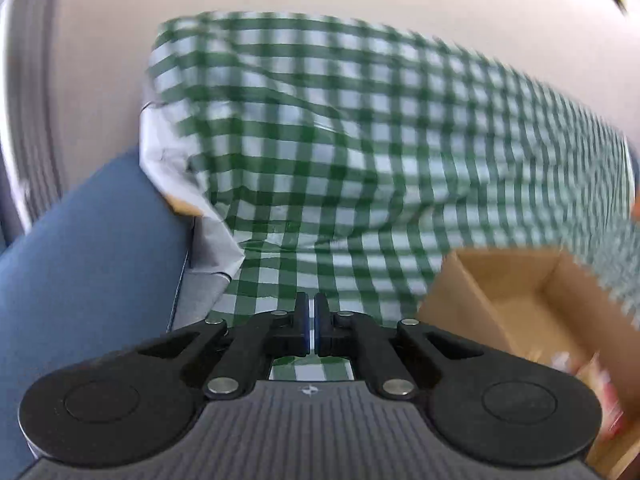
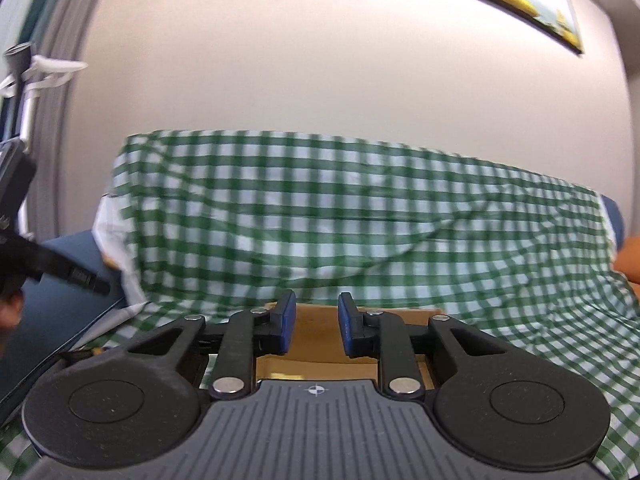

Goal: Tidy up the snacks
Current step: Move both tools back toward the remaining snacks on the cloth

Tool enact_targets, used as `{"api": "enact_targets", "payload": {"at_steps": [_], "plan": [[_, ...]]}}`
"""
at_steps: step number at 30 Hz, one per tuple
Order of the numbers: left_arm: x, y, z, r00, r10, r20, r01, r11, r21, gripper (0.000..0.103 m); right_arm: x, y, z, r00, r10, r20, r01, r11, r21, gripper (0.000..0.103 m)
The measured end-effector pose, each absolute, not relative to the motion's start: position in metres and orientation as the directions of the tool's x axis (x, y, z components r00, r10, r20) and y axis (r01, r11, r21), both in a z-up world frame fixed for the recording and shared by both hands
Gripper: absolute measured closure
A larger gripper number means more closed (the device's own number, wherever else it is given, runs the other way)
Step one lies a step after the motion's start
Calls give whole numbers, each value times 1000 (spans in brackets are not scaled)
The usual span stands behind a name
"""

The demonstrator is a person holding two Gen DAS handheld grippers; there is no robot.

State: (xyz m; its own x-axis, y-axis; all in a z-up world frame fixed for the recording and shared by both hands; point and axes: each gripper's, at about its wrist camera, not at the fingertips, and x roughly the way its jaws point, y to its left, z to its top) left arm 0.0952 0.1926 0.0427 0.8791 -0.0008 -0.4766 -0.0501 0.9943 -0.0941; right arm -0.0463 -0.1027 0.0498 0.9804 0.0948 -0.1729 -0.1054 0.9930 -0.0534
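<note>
An open cardboard box (image 1: 532, 300) sits on the green-checked cloth (image 1: 320, 140) at the lower right of the left wrist view. Blurred red and pale snack packets (image 1: 596, 380) lie inside it. My left gripper (image 1: 311, 304) is shut with nothing between its blue pads, and it hangs over the cloth left of the box. In the right wrist view my right gripper (image 2: 317, 304) is open with a narrow empty gap. The box's far wall (image 2: 316, 320) shows through that gap, just past the fingers.
The checked cloth (image 2: 360, 220) drapes over a blue sofa (image 1: 80, 260) against a cream wall. A black hand-held device (image 2: 60, 270) and part of a hand (image 2: 8, 312) show at the left edge. An orange thing (image 2: 630, 260) lies at the right edge.
</note>
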Motion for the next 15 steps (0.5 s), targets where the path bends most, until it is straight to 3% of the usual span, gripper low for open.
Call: {"api": "enact_targets", "payload": {"at_steps": [8, 15], "plan": [[81, 281, 57, 888, 122, -444, -289, 898, -331, 101, -29, -59, 60, 899, 308, -311, -324, 946, 0, 78], [82, 318, 51, 844, 123, -522, -380, 825, -419, 101, -5, 8, 36, 797, 412, -442, -429, 901, 67, 78]]}}
